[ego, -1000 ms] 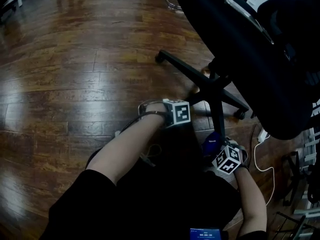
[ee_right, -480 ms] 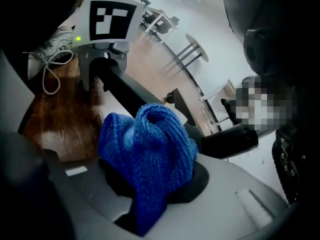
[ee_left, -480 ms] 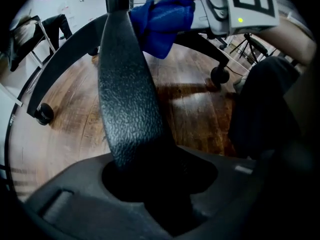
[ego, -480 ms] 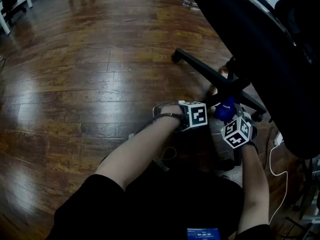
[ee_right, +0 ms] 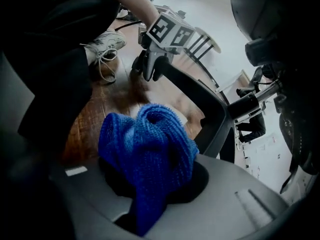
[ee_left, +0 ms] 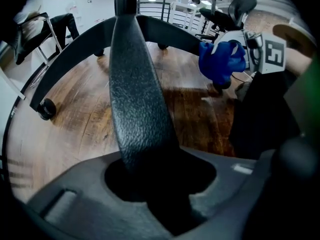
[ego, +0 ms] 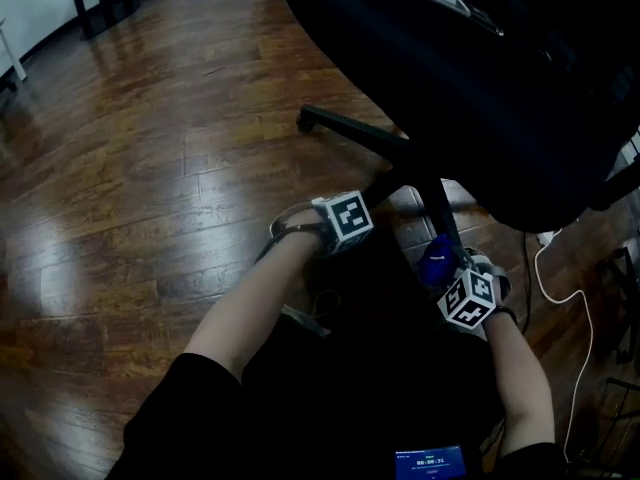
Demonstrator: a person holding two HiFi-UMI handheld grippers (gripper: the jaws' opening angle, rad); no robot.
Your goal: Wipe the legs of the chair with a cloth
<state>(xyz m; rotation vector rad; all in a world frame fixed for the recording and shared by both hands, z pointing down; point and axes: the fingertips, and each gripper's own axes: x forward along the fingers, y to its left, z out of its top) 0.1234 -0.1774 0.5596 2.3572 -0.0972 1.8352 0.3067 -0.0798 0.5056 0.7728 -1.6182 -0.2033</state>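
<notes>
A black office chair (ego: pixel 450 68) stands over its star base on the wooden floor. My left gripper (ego: pixel 368 208) points steeply down and is shut on one base leg (ee_left: pixel 135 84), which runs up between its jaws; they have just closed a little further on it. My right gripper (ego: pixel 448 274) is shut on a bunched blue cloth (ee_right: pixel 150 149). In the head view the cloth (ego: pixel 437 263) lies against the near leg (ego: pixel 445 213), partway out from the hub. The left gripper view shows the cloth (ee_left: pixel 220 61) at the end of a neighbouring leg (ee_left: pixel 170 31).
A white cable (ego: pixel 570 298) loops on the floor at the right. Another leg ends in a caster (ee_left: pixel 46 109). The person's dark-clothed legs fill the lower head view, with a white shoe (ee_right: pixel 107 44) near the base. Bare floor (ego: pixel 150 168) lies to the left.
My right gripper carried the cloth along the near leg up to the hub, then back outward. The left gripper stayed on its leg. The head camera shifted.
</notes>
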